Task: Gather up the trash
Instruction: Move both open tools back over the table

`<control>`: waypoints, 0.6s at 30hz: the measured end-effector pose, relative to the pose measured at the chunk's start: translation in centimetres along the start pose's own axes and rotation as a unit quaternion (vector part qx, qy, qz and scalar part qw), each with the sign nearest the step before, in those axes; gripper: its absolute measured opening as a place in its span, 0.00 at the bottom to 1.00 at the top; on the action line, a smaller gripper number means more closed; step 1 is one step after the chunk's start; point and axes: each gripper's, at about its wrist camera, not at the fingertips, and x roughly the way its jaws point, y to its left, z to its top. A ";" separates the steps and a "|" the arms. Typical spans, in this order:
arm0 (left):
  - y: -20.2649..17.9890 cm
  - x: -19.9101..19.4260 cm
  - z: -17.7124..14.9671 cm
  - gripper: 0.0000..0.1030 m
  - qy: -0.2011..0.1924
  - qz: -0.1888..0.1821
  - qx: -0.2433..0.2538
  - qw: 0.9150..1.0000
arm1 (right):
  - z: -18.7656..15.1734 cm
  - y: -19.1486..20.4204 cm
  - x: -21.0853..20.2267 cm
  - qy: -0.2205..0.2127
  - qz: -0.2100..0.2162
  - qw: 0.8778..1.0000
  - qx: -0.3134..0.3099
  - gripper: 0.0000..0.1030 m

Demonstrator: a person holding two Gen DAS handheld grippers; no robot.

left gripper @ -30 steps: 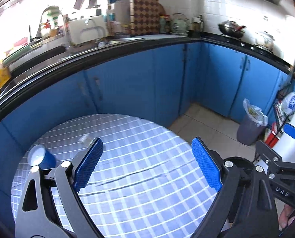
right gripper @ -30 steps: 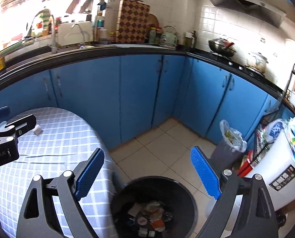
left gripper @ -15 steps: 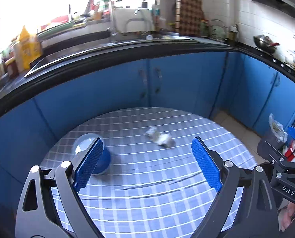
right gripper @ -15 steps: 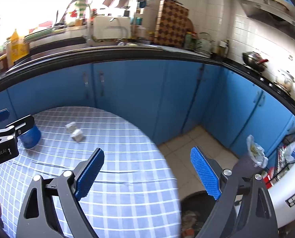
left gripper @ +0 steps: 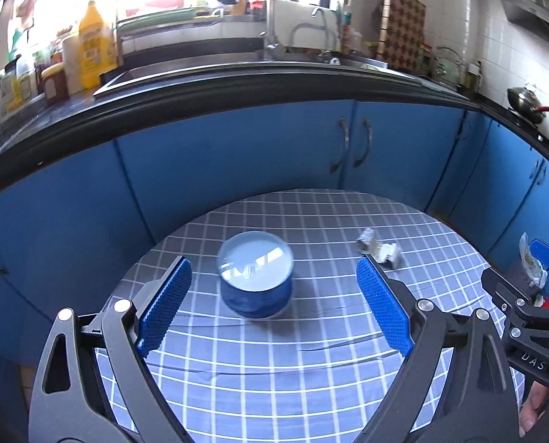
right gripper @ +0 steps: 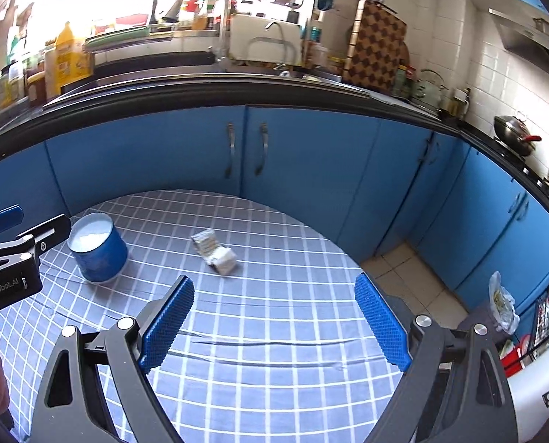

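A round worktop (right gripper: 274,369) covered with a grey-blue checked cloth is seen below a run of blue kitchen cabinets (right gripper: 311,170). Toward its left side a blue tub (left gripper: 256,280) with a whitish foil-like top is placed upright; in the left wrist view it is framed between the blue pads of the left tongs (left gripper: 274,306), which are spread wide and are closed on nothing, the tub being beyond the pad tips and untouched. Further right, apart from the tub, a small crumpled piece of trash (right gripper: 215,247) is laid on the cloth; it is possibly a squashed paper carton, though the print is too small to be read. The right tongs (right gripper: 274,325) are likewise held wide apart and empty, with the trash well beyond their pads. At the far right, on the tiled floor (right gripper: 403,273), a grey bin lined with a plastic bag (right gripper: 501,306) is partly shown beside the cabinets.
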 end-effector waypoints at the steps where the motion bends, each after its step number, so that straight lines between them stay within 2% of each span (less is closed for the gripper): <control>1: 0.5 0.1 -0.1 0.87 0.002 0.001 -0.003 1.000 | 0.1 0.4 0.1 0.001 0.001 1.000 -0.002 0.84; 8: 2.9 1.0 -0.1 0.87 0.006 0.008 -0.013 1.000 | 0.5 2.6 1.3 0.007 0.010 1.000 -0.014 0.84; 18: 4.5 3.8 -0.5 0.87 0.030 0.009 -0.022 0.999 | 0.7 4.6 4.4 0.026 0.023 0.999 -0.022 0.84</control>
